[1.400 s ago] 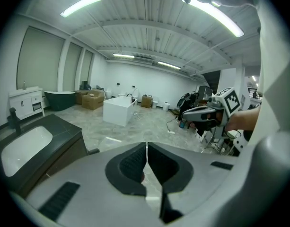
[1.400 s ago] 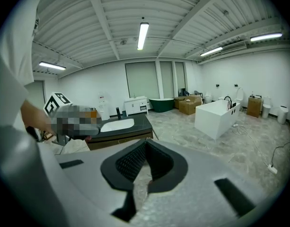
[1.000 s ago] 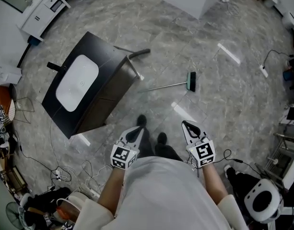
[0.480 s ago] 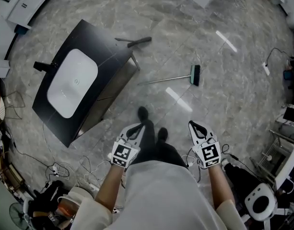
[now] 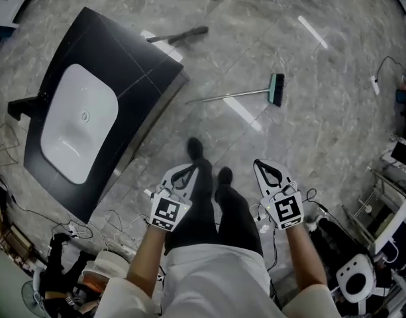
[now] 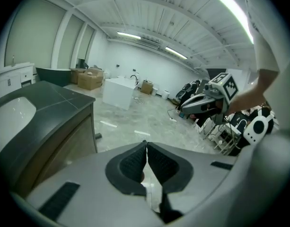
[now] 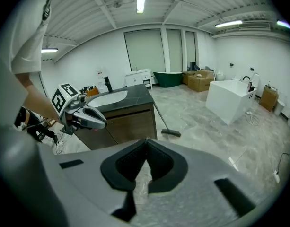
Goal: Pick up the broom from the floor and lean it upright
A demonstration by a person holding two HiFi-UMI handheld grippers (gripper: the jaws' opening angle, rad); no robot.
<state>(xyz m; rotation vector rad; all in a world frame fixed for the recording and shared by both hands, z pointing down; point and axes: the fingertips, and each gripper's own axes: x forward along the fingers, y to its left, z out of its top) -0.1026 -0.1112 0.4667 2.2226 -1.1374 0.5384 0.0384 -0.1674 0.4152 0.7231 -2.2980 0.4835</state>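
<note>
The broom (image 5: 242, 95) lies flat on the grey marble floor ahead of me. Its thin metal handle points left and its green head (image 5: 277, 89) is at the right end. My left gripper (image 5: 187, 171) and right gripper (image 5: 265, 170) hover side by side above my feet, well short of the broom. Both are shut with nothing between the fingers. In the left gripper view the left gripper's (image 6: 145, 144) pads meet, and the right gripper (image 6: 207, 101) shows at the right. The right gripper's (image 7: 145, 151) pads meet too. The broom does not show in either gripper view.
A black vanity cabinet (image 5: 133, 68) with a white basin stands at the left. A dark-headed broom (image 5: 179, 35) leans by its far corner, also seen in the right gripper view (image 7: 164, 123). Cables (image 5: 116, 227) lie at lower left, equipment (image 5: 361, 277) at lower right.
The view has dropped closer to the floor and the cabinet looks larger. Both grippers have come forward and down together, still shut. The broom has not moved on the floor.
</note>
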